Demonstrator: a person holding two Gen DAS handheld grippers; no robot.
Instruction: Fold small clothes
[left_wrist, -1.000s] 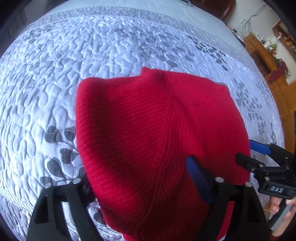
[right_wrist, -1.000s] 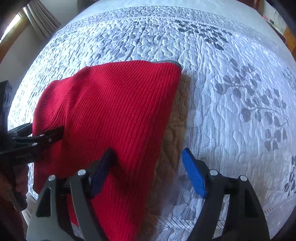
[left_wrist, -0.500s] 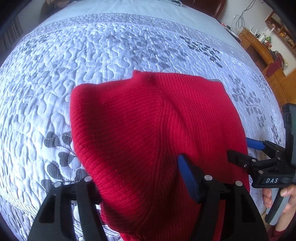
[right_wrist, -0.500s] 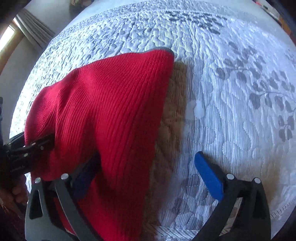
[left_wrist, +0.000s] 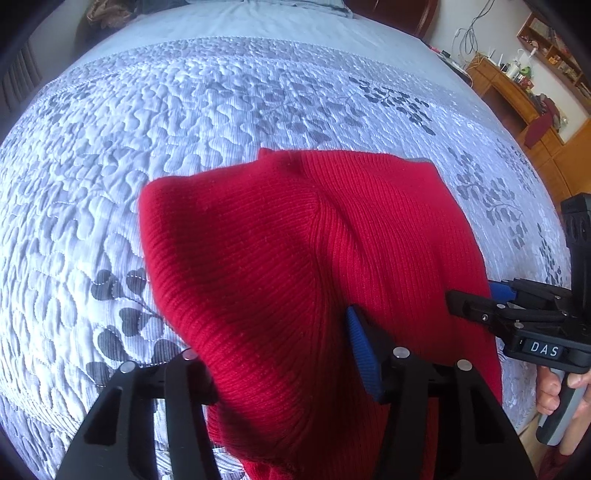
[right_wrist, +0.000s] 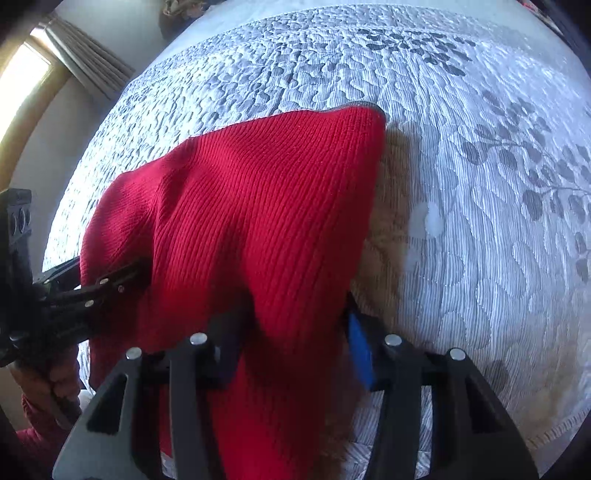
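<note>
Left wrist: red knit garment (left_wrist: 295, 266) covers quilted bedspread (left_wrist: 184, 122).

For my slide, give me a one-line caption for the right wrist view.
Right gripper closing its fingers around a red knit garment on a quilted bedspread.

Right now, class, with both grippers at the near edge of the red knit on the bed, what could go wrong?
1. The left gripper and right gripper are closing around bunched red knit; they may catch uneven layers.
2. The far corner lies on the quilt and may drag, skewing the fold.
</note>
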